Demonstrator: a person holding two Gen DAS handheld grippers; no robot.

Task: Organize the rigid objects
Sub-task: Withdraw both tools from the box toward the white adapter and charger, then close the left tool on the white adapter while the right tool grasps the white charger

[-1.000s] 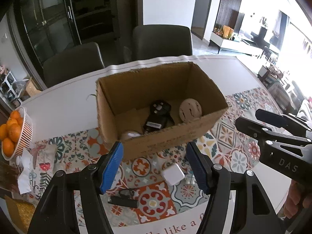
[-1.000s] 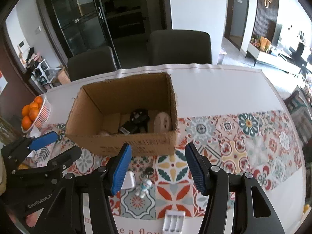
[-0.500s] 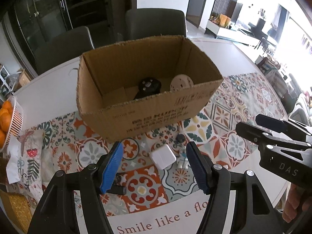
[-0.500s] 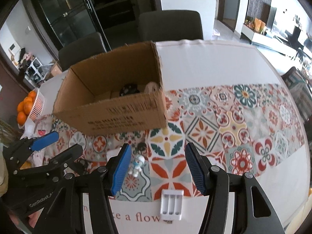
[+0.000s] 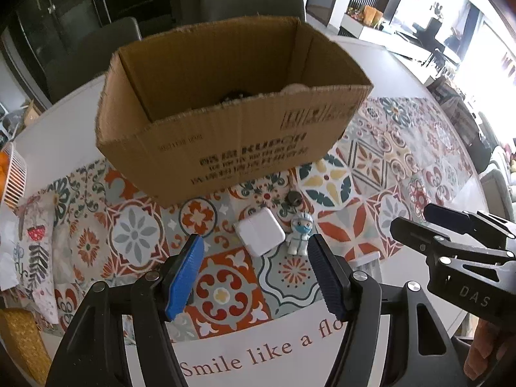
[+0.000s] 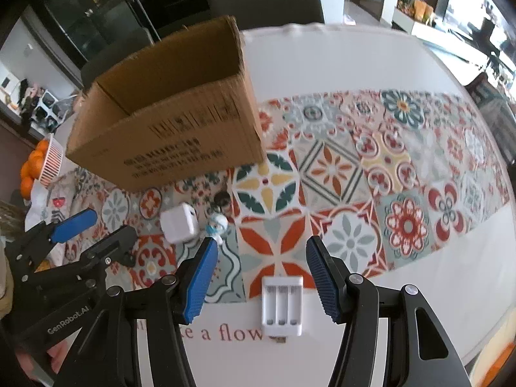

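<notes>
An open cardboard box (image 5: 245,154) (image 6: 180,148) stands on the patterned tablecloth; a dark item and a pale round item barely show over its near wall. In front of it lie a white square charger (image 5: 259,231) (image 6: 179,222), a small white figurine with a blue mask (image 5: 300,233) (image 6: 216,224) and a small dark round item (image 5: 294,197) (image 6: 222,198). My left gripper (image 5: 258,274) is open and empty, just short of the charger. My right gripper (image 6: 261,279) is open and empty over a white battery charger (image 6: 282,304).
A basket of oranges (image 6: 38,164) and a patterned cloth (image 5: 35,251) sit at the left. Dark chairs (image 5: 251,3) stand behind the table. The table's white edge (image 6: 435,290) runs along the right.
Both grippers have dropped lower and closer to the table. The box's inside has mostly gone out of sight. The charger and battery charger now lie near the fingertips.
</notes>
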